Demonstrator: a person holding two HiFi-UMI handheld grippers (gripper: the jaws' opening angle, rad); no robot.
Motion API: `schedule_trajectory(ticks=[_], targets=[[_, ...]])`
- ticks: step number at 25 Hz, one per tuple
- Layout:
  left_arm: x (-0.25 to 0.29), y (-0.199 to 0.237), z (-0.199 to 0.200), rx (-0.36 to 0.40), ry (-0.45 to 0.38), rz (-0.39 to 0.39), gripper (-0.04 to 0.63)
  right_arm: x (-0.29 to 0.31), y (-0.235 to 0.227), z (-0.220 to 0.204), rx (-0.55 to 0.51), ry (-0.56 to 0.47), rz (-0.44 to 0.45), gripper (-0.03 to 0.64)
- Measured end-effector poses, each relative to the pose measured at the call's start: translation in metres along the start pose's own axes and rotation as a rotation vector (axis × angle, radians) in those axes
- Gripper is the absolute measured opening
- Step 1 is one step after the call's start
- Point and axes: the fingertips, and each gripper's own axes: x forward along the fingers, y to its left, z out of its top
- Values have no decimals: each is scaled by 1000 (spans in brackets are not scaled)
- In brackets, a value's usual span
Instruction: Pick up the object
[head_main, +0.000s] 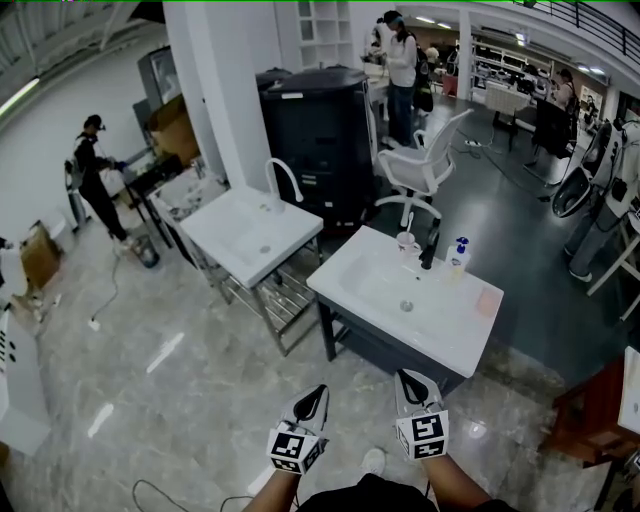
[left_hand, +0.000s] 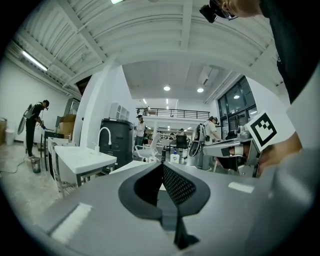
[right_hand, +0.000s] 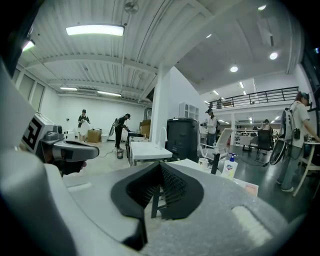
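The left gripper (head_main: 318, 392) and right gripper (head_main: 408, 378) sit at bottom centre, each with its jaws shut tight on nothing. Above them, mid-frame, a white sink (head_main: 440, 320) carries a cup (head_main: 406, 241), bottle (head_main: 459, 253) and pink sponge (head_main: 489, 300) along its upper and right edges.

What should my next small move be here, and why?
Probably carry the right gripper forward over the sink. It and the left gripper are shut, empty and short of the near edge; the pump bottle and cup stand at the far rim.
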Motion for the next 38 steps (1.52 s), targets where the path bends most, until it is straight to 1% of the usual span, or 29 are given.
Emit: schedule_trajectory(ticks=[4, 11, 18, 21, 27, 30, 34, 38], targets=[[37, 6, 3, -8, 0, -4, 17, 23, -24, 0, 0, 11, 0, 3], [90, 12, -1, -5, 24, -5, 17, 60, -63, -5, 7, 23, 2, 2], [124, 12, 3, 2, 29, 8, 17, 77, -88, 2, 14, 2, 30, 3], [138, 4, 5, -5, 29, -5, 17, 80, -99, 1, 17, -6, 33, 2], [165, 2, 4, -14, 52, -21, 17, 86, -126, -3, 58, 3, -10, 2], [184, 3, 3, -22, 49, -40, 17, 94, -141, -9, 68, 16, -37, 2], [217, 17, 0, -2, 48, -69, 17, 112, -160, -8, 71, 16, -74, 2], [254, 31, 8, 7, 46, -115, 17, 137, -180, -2, 75, 19, -117, 2]])
